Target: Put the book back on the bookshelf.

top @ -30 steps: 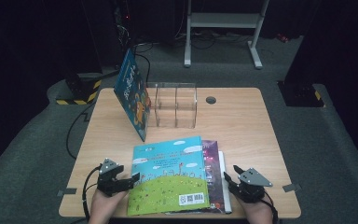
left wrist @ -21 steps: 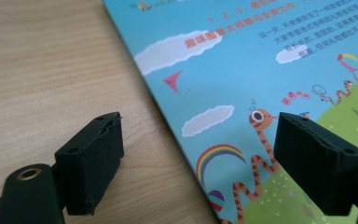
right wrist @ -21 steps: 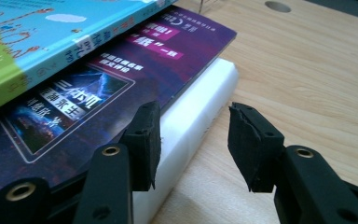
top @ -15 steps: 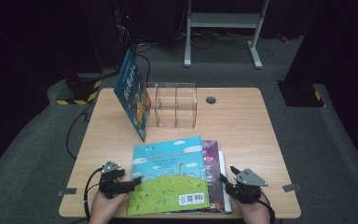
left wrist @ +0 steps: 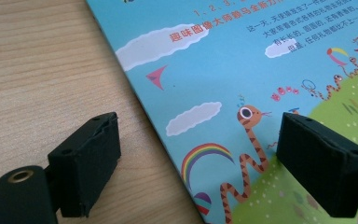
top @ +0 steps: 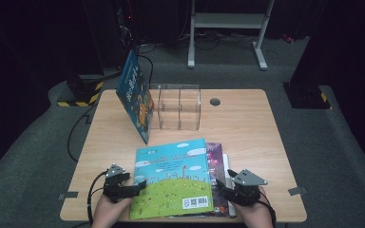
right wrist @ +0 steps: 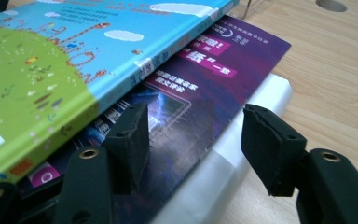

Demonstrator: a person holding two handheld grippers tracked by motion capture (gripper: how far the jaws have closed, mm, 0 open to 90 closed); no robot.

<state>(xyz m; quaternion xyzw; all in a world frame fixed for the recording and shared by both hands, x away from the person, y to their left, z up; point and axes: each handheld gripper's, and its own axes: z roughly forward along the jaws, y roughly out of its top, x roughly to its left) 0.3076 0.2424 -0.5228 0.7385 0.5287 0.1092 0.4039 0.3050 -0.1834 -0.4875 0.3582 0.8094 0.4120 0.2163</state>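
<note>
left gripper [top: 140,184] spread wide over picture book [top: 173,178] left edge, not pinching. right gripper [top: 221,186] jaws just opened more, straddling purple book [right wrist: 200,93] edge, nothing clamped.

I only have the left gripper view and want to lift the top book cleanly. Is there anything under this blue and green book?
Observer: Yes. In the right gripper view the blue and green book lies on a purple book, which lies on a white book.
Operator: Where is the right gripper?
Observer: In the high view the right gripper sits at the stack's right edge, opposite the left gripper. Its jaws have just been opening and straddle the purple and white edges without pressing.
Operator: Anything farther back on the table?
Observer: A clear divided box, with a blue book leaning against its left side.
</note>
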